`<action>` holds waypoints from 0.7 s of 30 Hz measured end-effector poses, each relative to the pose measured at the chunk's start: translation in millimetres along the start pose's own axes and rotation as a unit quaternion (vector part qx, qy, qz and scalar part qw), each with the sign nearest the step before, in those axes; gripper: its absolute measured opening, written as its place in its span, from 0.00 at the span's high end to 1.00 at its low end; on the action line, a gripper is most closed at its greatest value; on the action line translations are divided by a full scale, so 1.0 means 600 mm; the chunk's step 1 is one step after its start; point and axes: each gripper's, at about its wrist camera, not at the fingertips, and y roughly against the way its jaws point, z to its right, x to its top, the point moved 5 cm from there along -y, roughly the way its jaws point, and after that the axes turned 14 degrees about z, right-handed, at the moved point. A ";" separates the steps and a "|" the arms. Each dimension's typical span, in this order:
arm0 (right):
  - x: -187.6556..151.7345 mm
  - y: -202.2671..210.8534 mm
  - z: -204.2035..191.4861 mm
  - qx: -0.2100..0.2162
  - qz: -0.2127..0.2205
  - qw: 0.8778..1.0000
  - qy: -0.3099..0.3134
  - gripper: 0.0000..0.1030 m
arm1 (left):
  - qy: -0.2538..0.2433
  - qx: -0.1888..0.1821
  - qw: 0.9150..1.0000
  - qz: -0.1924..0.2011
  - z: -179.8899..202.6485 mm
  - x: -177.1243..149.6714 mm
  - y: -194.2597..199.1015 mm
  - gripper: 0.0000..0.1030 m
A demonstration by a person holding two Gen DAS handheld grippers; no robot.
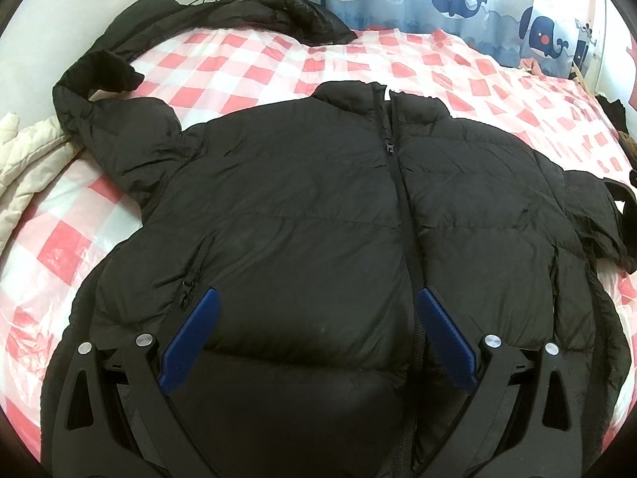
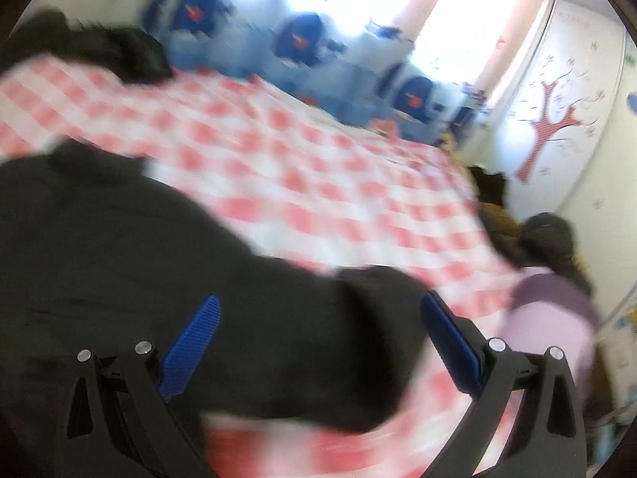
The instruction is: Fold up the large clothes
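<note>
With the left gripper point(image 1: 316, 332) and right gripper point(image 2: 318, 338) both wide and empty above the black jacket point(image 1: 318, 199), a shallow pinch risks slipping off the puffy fabric.

The puffer jacket point(image 1: 302, 207) is plain black on a pink-and-white checked sheet point(image 1: 247, 63). Beyond the sheet, a pale blue curtain point(image 1: 398, 4) carries navy whales.

Right gripper point(image 2: 318, 310), its blue pads point(image 2: 191, 346) spread wide, above a black jacket sleeve point(image 2: 310, 342) on a pink-and-white checked bedcover point(image 2: 298, 183) — the frame is blurred. Beyond: a whale-print curtain point(image 2: 302, 44) and a red tree wall sticker point(image 2: 545, 127).
</note>
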 end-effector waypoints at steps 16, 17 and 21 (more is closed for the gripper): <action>-0.189 -0.199 0.326 -0.044 -0.177 0.924 -0.336 0.33 | 0.010 -0.002 1.000 -0.020 -0.002 -0.008 -0.015 0.08; -0.218 -0.186 0.355 -0.033 -0.173 0.898 -0.402 0.33 | 0.011 -0.002 1.000 -0.021 -0.001 -0.008 -0.016 0.08; -0.303 -0.142 0.396 0.012 -0.166 0.847 -0.505 0.32 | 0.008 -0.001 1.000 -0.023 0.000 -0.010 -0.019 0.08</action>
